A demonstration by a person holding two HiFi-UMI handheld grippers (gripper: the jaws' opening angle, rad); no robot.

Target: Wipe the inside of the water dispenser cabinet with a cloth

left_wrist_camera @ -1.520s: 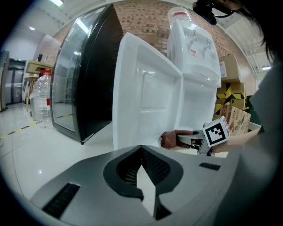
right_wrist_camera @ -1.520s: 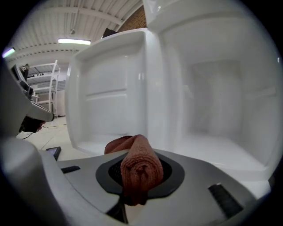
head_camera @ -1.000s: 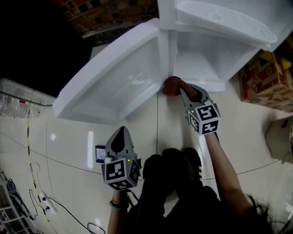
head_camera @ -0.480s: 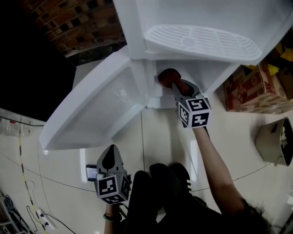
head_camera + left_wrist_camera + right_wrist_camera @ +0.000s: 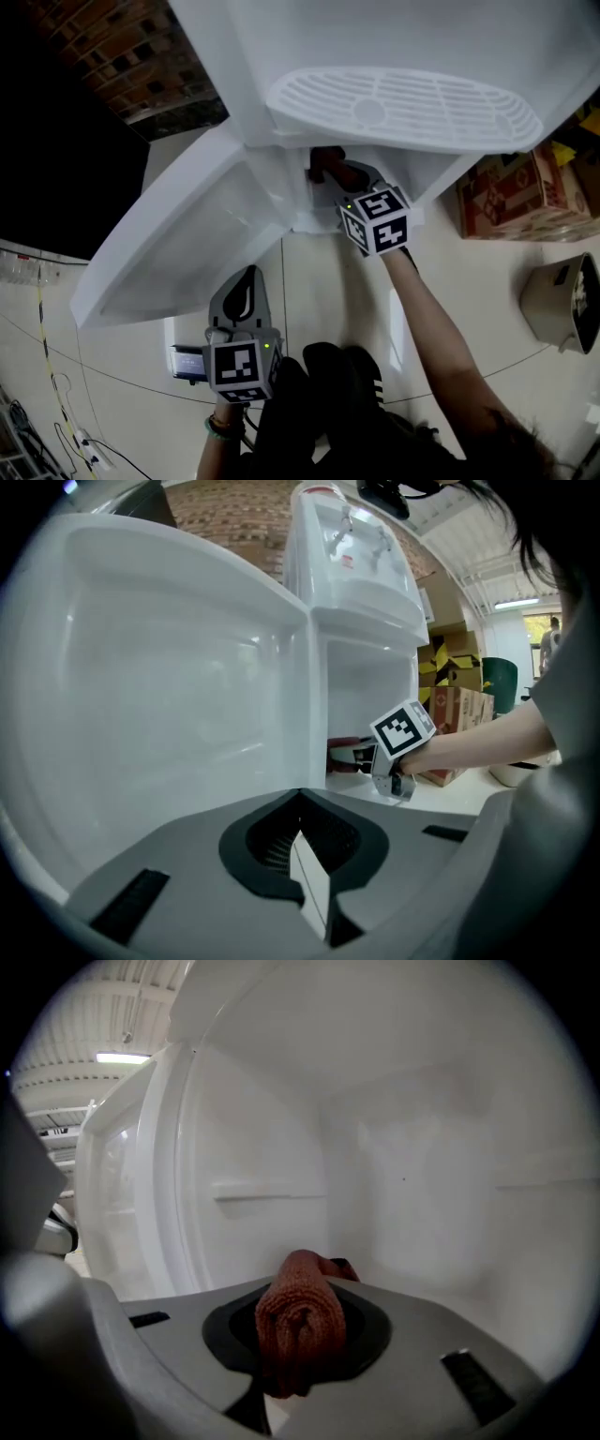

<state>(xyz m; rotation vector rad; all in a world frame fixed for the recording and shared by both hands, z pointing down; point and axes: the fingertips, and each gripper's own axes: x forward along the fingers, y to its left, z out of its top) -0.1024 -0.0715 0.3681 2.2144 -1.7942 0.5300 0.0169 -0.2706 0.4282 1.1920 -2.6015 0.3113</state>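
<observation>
The white water dispenser (image 5: 403, 103) stands with its lower cabinet door (image 5: 178, 244) swung open to the left. My right gripper (image 5: 336, 176) reaches into the cabinet under the drip tray, shut on a rolled reddish-brown cloth (image 5: 323, 161). In the right gripper view the cloth (image 5: 300, 1312) sticks out between the jaws, close to the cabinet's white back wall (image 5: 422, 1194) and floor. The left gripper view shows the right gripper (image 5: 370, 757) at the cabinet mouth. My left gripper (image 5: 244, 286) hangs low outside the door, shut and holding nothing.
Cardboard boxes (image 5: 511, 192) stand right of the dispenser, with a pale bin (image 5: 562, 305) nearer me. Cables and a power strip (image 5: 84, 441) lie on the tiled floor at lower left. A small blue-and-white object (image 5: 187, 361) sits beside my left gripper. My dark shoes (image 5: 347, 375) are below.
My right gripper has carried the cloth from the cabinet's front edge deeper inside, under the drip tray. The head view has come closer to the dispenser. My left gripper stays low.
</observation>
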